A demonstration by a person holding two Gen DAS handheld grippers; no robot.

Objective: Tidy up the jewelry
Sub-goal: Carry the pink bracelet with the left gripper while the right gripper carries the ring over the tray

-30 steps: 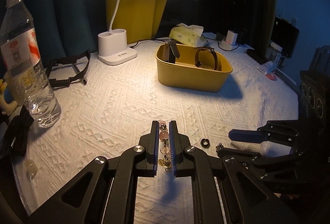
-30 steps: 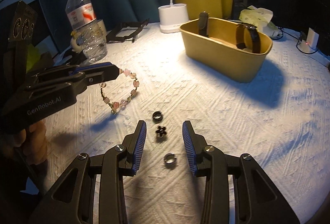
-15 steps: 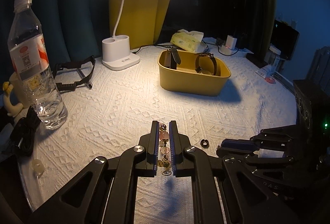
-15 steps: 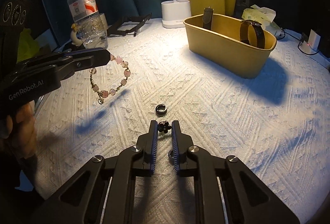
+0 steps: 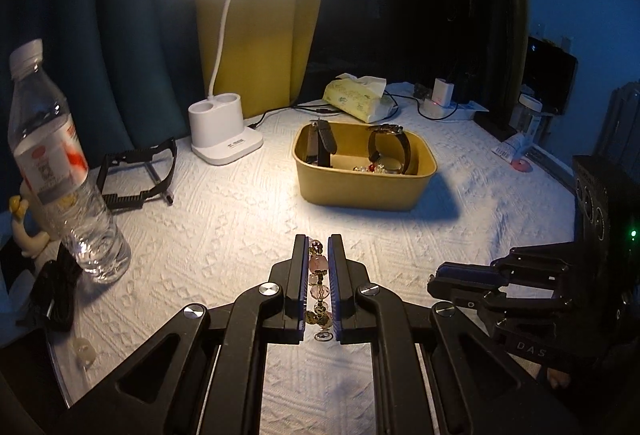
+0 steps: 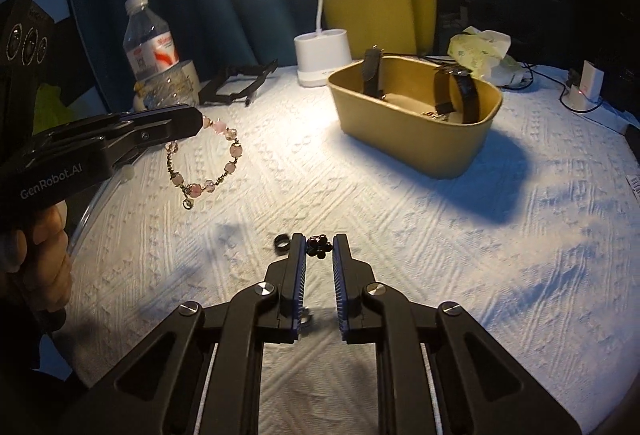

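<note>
- My left tongs pinch the pink bead bracelet, lifted above the desk; the yellow box lies straight ahead
- My right tongs, narrowed, clasp a dark bead cluster

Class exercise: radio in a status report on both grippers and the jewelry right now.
Left gripper shut on pink bead bracelet, lifted clear. Right gripper shut on dark flower piece. Yellow box ahead, path unobstructed.

Both cameras are looking forward along their hand-held grippers, low over the bench, facing the yellow tub; the right one is sitting right of the left, sharing lamp and bottle.
</note>
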